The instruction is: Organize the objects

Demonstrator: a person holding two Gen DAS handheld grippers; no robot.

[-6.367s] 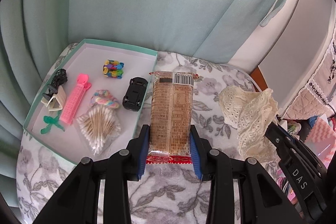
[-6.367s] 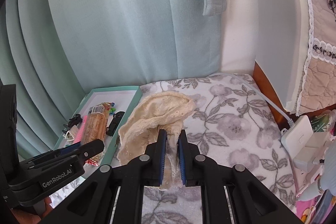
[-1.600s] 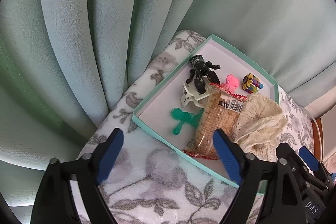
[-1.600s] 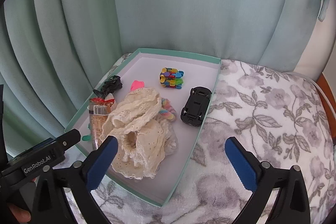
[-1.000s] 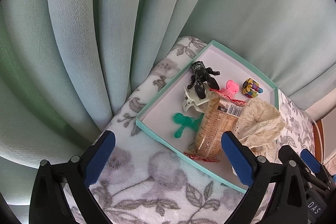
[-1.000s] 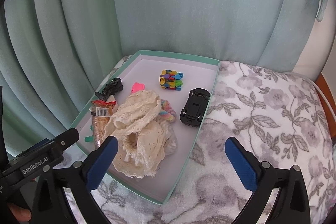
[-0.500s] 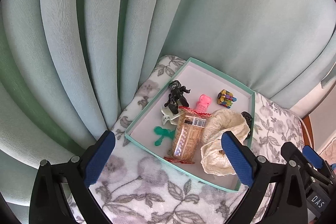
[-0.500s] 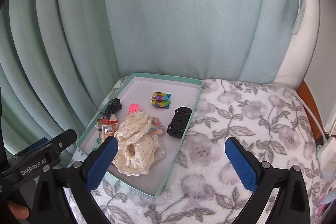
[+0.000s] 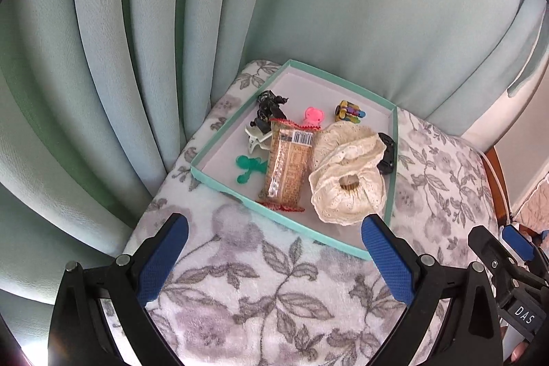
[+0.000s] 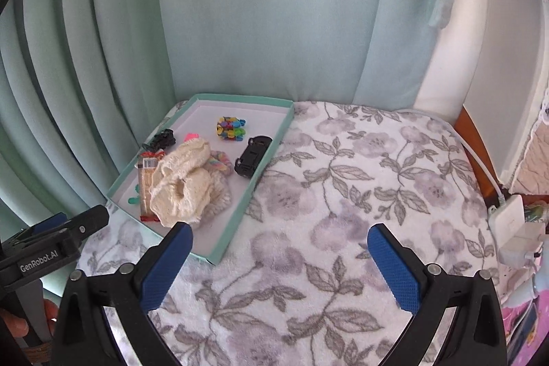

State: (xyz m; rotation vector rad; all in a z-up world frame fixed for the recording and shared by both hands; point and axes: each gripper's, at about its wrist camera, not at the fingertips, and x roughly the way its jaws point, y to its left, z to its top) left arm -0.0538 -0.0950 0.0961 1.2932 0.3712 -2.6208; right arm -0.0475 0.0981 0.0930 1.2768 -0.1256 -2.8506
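A shallow teal box [image 9: 219,186] [image 10: 266,160] sits on the floral blanket by the curtain. Inside lie a brown snack packet [image 9: 288,167] [image 10: 145,180], a cream lace cloth [image 9: 346,177] [image 10: 185,184], a black toy car [image 9: 387,153] [image 10: 252,155], a multicoloured clip bundle [image 9: 350,112] [image 10: 230,128], a pink clip [image 9: 314,116], a black figure [image 9: 269,105] [image 10: 163,139], a white clip [image 9: 255,139] and a green piece [image 9: 248,167]. My left gripper [image 9: 272,259] hangs open in front of the box, holding nothing. My right gripper [image 10: 279,266] is open too, over the blanket near the box's front corner.
Pale green curtains [image 9: 120,57] [image 10: 240,6] close in behind and to the left. The floral blanket [image 10: 360,187] spreads to the right of the box. A white charger and cable [image 10: 511,222] lie at the right edge beside a wooden edge [image 10: 475,143]. A hand [image 10: 20,321] grips the left tool.
Both grippers have pulled back and up from the box, so it looks smaller and farther. The packet and the lace cloth, held earlier, now rest inside it.
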